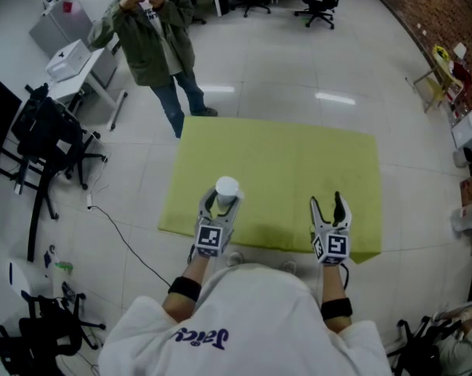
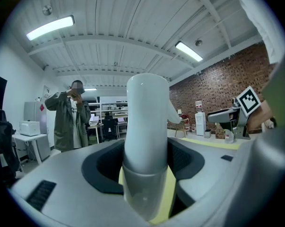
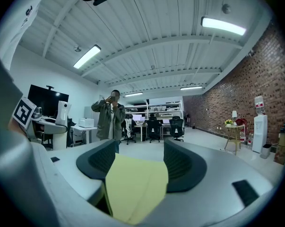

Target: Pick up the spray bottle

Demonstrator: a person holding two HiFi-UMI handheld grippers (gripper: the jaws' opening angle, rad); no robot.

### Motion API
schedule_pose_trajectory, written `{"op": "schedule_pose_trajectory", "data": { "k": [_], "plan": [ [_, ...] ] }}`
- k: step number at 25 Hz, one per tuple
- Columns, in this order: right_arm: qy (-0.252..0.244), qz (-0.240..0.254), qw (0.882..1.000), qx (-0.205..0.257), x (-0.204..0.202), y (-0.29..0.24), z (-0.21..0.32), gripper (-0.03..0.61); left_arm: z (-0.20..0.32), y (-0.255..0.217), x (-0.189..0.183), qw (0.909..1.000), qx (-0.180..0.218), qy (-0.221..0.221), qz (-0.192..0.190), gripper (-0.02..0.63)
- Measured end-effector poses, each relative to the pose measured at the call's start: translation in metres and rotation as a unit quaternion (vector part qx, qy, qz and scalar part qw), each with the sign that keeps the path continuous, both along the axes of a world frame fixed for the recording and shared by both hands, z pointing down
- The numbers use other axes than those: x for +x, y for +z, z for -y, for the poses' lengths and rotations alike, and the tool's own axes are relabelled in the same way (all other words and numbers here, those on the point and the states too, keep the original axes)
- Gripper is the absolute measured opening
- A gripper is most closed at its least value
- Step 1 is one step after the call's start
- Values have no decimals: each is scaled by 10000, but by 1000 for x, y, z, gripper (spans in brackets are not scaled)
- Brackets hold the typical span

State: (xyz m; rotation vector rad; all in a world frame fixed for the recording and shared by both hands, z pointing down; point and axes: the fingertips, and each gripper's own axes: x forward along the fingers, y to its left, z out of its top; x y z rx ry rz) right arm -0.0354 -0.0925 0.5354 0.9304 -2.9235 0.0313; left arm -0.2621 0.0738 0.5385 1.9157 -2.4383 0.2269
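The white spray bottle [image 1: 226, 188] stands upright between the jaws of my left gripper [image 1: 218, 204], near the front left of the yellow-green table [image 1: 282, 163]. In the left gripper view the bottle [image 2: 146, 126] fills the gap, and both dark pads [image 2: 104, 167] press on its sides. Its nozzle points right. My right gripper [image 1: 330, 204] hovers over the table's front right part, open and holding nothing. The right gripper view shows only the yellow table top [image 3: 133, 186] between that gripper's [image 3: 140, 167] spread jaws.
A person in a green jacket [image 1: 153, 30] stands just beyond the table's far left corner. Black chairs and stands [image 1: 44, 143] crowd the floor at left, with a cable [image 1: 122, 237] trailing toward the table. Small furniture [image 1: 439, 77] lines the brick wall at right.
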Motion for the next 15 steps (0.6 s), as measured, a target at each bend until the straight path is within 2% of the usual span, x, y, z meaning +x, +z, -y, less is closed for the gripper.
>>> {"op": "schedule_pose_trajectory", "data": {
  "k": [15],
  "plan": [
    [21, 167, 9999, 39, 5, -19, -3, 333, -2, -30, -4, 9996, 197, 13, 204, 272]
  ]
}}
